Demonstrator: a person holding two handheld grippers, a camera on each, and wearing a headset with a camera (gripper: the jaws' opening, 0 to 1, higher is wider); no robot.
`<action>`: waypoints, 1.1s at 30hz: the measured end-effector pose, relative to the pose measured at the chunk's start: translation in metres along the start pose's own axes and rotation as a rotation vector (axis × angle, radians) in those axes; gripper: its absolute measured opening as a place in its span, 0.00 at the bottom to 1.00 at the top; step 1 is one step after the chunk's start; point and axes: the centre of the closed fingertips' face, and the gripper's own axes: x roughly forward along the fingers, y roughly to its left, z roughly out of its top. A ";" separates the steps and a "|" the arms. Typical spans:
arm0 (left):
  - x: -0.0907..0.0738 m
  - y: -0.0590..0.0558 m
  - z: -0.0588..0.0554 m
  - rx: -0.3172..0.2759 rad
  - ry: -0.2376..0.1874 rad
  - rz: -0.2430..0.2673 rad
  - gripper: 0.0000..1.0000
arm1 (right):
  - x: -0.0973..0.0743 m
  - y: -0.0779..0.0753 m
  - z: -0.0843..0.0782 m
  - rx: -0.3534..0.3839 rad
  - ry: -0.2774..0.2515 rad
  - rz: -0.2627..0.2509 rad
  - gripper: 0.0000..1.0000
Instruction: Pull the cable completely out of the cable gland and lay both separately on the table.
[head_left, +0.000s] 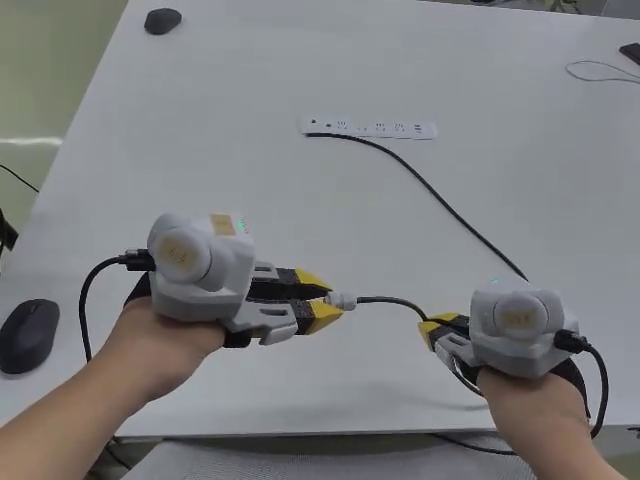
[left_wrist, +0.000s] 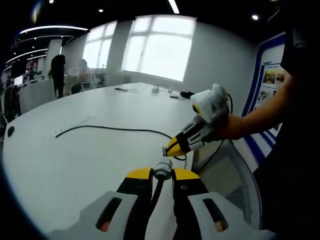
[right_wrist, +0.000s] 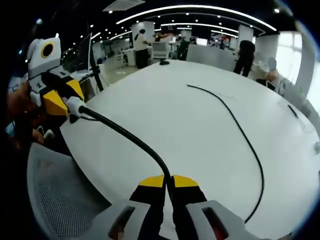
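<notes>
A small grey cable gland (head_left: 343, 300) sits between the yellow tips of my left gripper (head_left: 325, 302), which is shut on it; the gland (left_wrist: 162, 169) pokes up between the jaws in the left gripper view. A short black cable (head_left: 390, 301) runs from the gland to my right gripper (head_left: 432, 327), which is shut on it. In the right gripper view the cable (right_wrist: 131, 138) arcs from my right gripper (right_wrist: 168, 182) up to the gland (right_wrist: 75, 105) held by the left gripper (right_wrist: 61, 102). Both grippers hover over the table's near edge.
A white power strip (head_left: 370, 128) with a long black cord (head_left: 440, 200) lies mid-table. One black mouse (head_left: 27, 335) rests at the left edge, another (head_left: 162, 19) far back left. A thin white cable (head_left: 600, 71) lies far right. A mesh chair (right_wrist: 65, 200) stands below the table edge.
</notes>
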 end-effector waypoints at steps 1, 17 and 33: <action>0.000 0.001 -0.001 -0.003 -0.001 0.000 0.15 | 0.000 0.000 0.000 -0.009 -0.003 -0.001 0.00; -0.007 0.007 0.002 -0.024 -0.007 0.009 0.15 | -0.011 0.002 0.010 -0.079 -0.044 0.009 0.01; -0.008 0.006 -0.001 -0.035 0.000 -0.001 0.15 | -0.026 0.050 0.050 -0.370 -0.083 0.094 0.16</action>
